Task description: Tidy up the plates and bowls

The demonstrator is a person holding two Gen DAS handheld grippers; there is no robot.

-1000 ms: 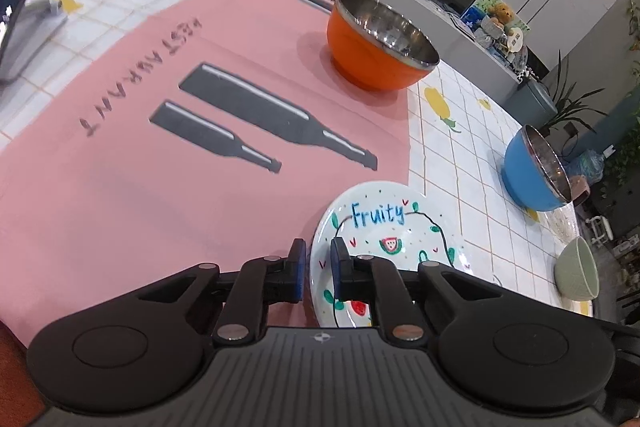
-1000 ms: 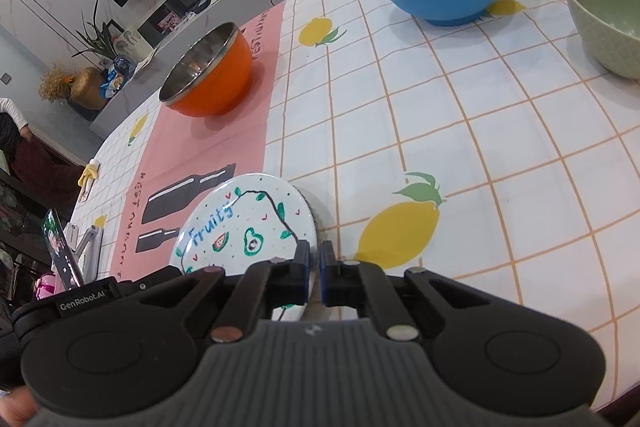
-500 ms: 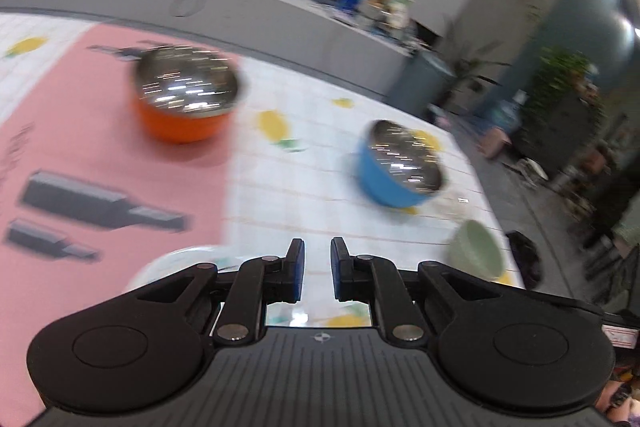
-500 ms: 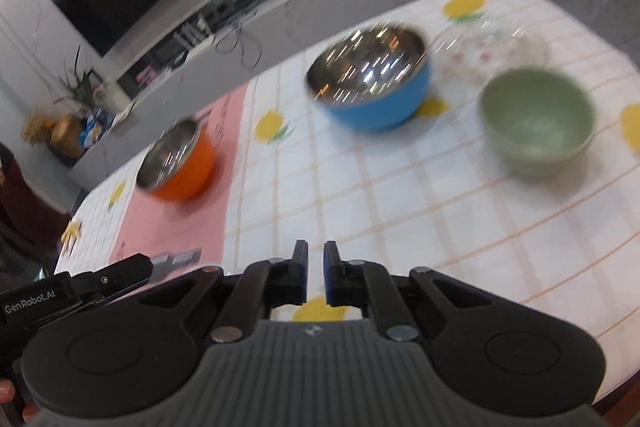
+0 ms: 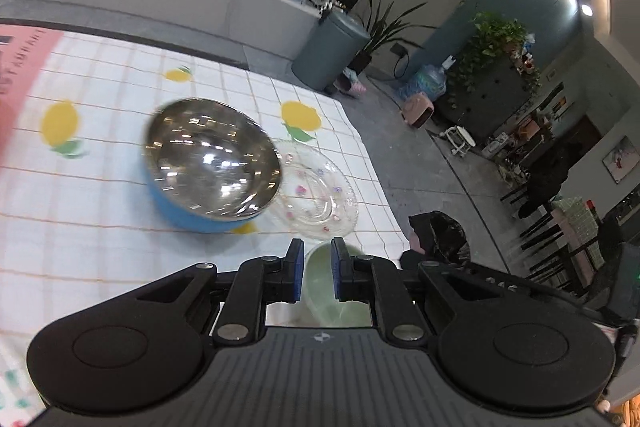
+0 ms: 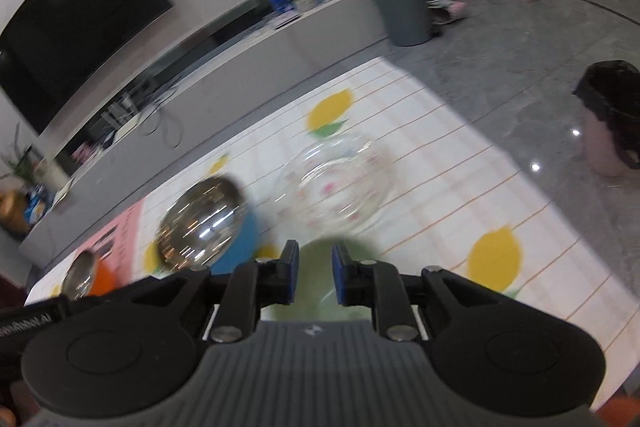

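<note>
A pale green bowl lies just below and beyond my left gripper, whose jaws stand almost shut with nothing pressed between them. Past it sit a clear glass plate with small flowers and a blue bowl with a steel inside, side by side. In the right wrist view, the green bowl shows blurred behind my right gripper, whose jaws are opening with nothing gripped. The glass plate and blue bowl lie farther off, and an orange bowl is at far left.
The lemon-print tablecloth ends close to the right of the glass plate. A pink mat covers the table's left part. On the floor beyond stand a grey bin and a black-bagged bin.
Both views have swung right, away from the "Fruity" plate and the orange bowl, onto the blue bowl, glass plate and green bowl. The right jaws have parted a little.
</note>
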